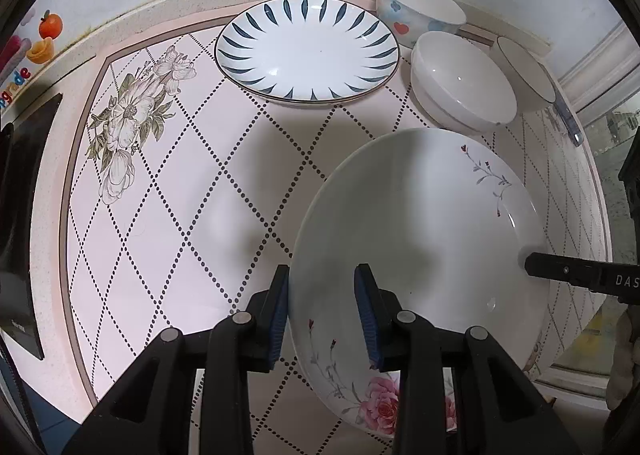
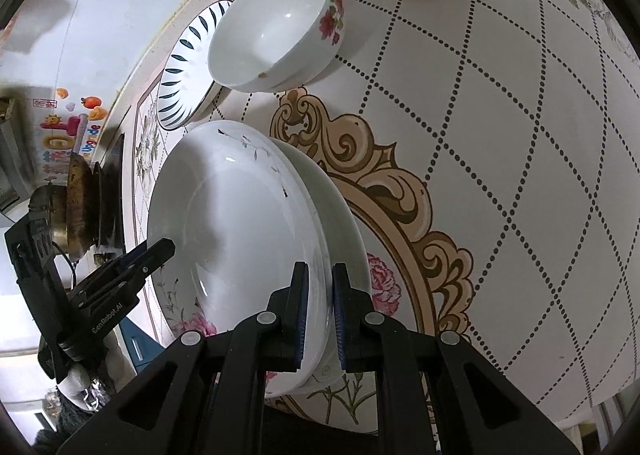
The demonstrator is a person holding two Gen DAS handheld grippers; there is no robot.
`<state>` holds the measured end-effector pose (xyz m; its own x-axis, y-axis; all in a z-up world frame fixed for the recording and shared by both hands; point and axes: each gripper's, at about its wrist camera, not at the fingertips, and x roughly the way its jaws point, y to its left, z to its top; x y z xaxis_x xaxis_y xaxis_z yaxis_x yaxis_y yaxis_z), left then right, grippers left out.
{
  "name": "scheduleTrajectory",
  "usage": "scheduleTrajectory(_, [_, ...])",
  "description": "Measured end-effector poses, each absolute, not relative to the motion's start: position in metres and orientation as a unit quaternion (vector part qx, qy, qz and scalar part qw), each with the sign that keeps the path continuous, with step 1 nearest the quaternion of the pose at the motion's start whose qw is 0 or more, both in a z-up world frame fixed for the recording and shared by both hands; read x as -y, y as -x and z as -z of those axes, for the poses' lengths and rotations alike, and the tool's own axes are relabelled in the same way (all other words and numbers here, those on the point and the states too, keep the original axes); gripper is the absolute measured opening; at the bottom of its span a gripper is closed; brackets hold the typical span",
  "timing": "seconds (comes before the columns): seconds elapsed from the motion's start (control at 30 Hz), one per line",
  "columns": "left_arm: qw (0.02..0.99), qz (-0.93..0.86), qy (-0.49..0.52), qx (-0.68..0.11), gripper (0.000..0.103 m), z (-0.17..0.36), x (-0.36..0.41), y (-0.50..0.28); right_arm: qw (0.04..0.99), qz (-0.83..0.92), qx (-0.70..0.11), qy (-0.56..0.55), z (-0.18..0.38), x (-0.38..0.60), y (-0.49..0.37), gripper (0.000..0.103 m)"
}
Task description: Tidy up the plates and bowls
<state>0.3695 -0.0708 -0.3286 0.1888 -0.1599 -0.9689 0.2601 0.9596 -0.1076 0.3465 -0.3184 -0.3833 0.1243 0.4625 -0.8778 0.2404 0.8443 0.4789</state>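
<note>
Left wrist view: the left hand-held gripper (image 1: 322, 311) straddles the near rim of the floral plate (image 1: 420, 223), jaws wide, above the patterned surface (image 1: 180, 215). Right wrist view: the right hand-held gripper (image 2: 320, 311) is clamped narrow on that plate's (image 2: 240, 223) rim, rose bowl (image 2: 276, 31) beyond

A large white plate with a pink rose and thin sprigs (image 1: 420, 223) sat tilted at about four o'clock in the left wrist view. A blue-leaf-rimmed plate (image 1: 307, 51) lay flat at twelve o'clock. At one to two o'clock stood a heart-patterned bowl (image 1: 416, 11), a plain white bowl with a red flower on its side (image 1: 464, 85) and a dark-rimmed bowl (image 1: 528, 69), close together.
</note>
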Motion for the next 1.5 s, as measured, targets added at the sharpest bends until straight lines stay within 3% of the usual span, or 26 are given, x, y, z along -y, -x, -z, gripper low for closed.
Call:
scheduleTrajectory(0.83, [0.766, 0.133, -0.06, -0.626, 0.029, 0.336, 0.078, -0.371, 0.685, -0.074, -0.678, -0.257, 0.392, 0.308, -0.353, 0.016])
scheduleTrajectory(1.1, [0.795, 0.132, -0.011, -0.593, 0.031, 0.279, 0.054, -0.39, 0.676, -0.074, -0.686, -0.26, 0.365, 0.321, -0.356, 0.018])
scheduleTrajectory(1.17, [0.801, 0.13, 0.0, -0.585, 0.039, 0.269, 0.046, -0.404, 0.686, -0.079, -0.668, -0.277, 0.346, 0.324, -0.368, 0.019])
scheduleTrajectory(1.23, [0.806, 0.125, 0.015, -0.579, 0.042, 0.263, 0.036, -0.429, 0.697, -0.09, -0.648, -0.292, 0.327, 0.322, -0.386, 0.027])
scheduleTrajectory(1.3, [0.805, 0.113, 0.02, -0.582, 0.042, 0.268, 0.029, -0.453, 0.71, -0.101, -0.628, -0.302, 0.31, 0.314, -0.413, 0.047])
scheduleTrajectory(1.5, [0.769, 0.095, 0.077, -0.627, 0.042, 0.312, -0.001, -0.52, 0.736, -0.102, -0.615, -0.265, 0.298, 0.273, -0.52, 0.049])
